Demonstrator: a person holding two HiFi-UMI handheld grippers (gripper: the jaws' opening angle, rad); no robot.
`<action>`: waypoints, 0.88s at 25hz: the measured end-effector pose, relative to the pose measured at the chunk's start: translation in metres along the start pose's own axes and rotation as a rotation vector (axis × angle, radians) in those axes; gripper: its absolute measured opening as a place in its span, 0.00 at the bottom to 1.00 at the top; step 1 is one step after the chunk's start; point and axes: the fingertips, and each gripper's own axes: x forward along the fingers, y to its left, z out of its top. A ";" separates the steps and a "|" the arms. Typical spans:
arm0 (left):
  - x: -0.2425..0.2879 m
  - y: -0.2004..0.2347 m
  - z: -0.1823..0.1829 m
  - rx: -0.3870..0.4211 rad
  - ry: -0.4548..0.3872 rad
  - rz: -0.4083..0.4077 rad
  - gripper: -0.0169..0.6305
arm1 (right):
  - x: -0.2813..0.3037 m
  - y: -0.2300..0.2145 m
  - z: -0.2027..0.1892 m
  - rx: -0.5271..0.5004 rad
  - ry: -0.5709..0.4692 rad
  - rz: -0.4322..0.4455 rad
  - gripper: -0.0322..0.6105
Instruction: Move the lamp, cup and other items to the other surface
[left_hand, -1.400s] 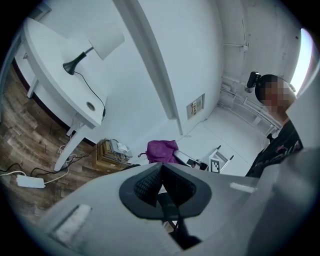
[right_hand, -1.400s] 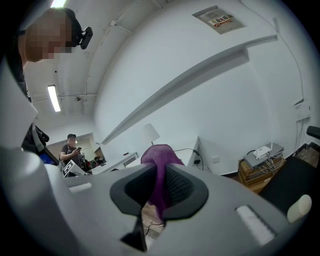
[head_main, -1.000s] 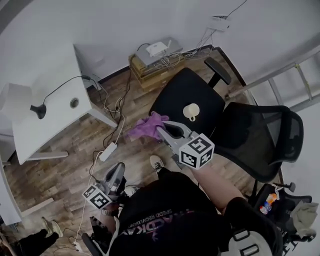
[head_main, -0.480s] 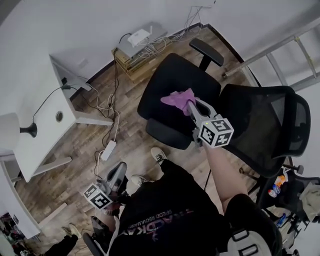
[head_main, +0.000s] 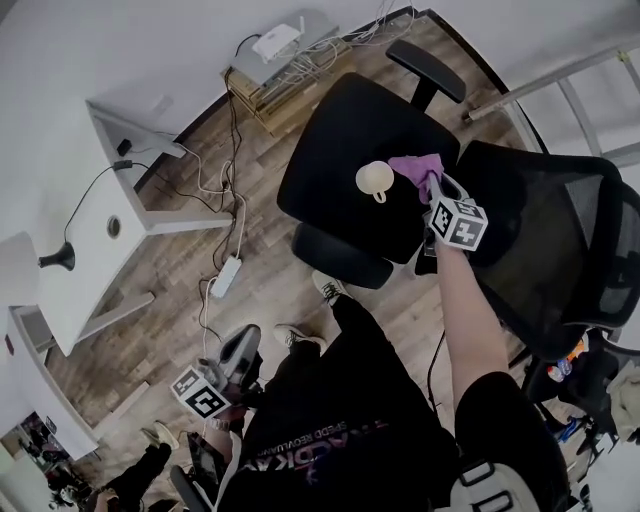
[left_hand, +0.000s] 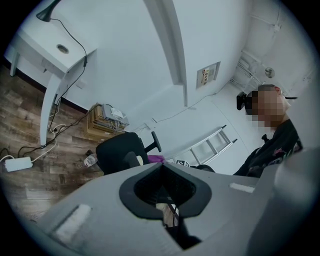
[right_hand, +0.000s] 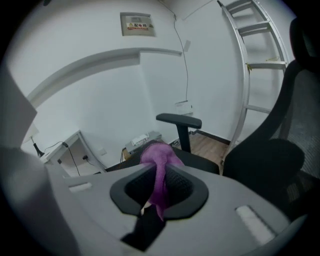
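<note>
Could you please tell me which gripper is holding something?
The right gripper: it grips a purple cloth above the black chair seat, whereas the left gripper, held low, holds nothing.

The person wears a black top (head_main: 330, 430) with pinkish lettering across it (mirrored from where I stand, not readable). Its short sleeve (head_main: 492, 412) ends far behind the right gripper (head_main: 436, 187). Pale shoes (head_main: 326, 288) show just ahead of the left gripper (head_main: 245, 340). Each gripper is a grey shell, with black ribbed pads (right_hand: 186, 189) lining its jaws. At its rear end sits a white cube (head_main: 459, 222) printed with black square markers. A black camera (left_hand: 243, 100) rides on the head.
</note>
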 end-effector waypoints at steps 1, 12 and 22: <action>-0.001 0.002 -0.002 -0.003 -0.001 0.013 0.03 | 0.012 -0.009 -0.013 0.012 0.030 -0.017 0.13; -0.020 0.026 -0.028 -0.092 -0.024 0.120 0.03 | 0.077 -0.049 -0.095 0.080 0.269 -0.184 0.13; -0.033 0.039 -0.043 -0.147 -0.023 0.153 0.03 | 0.094 -0.047 -0.147 0.081 0.389 -0.191 0.13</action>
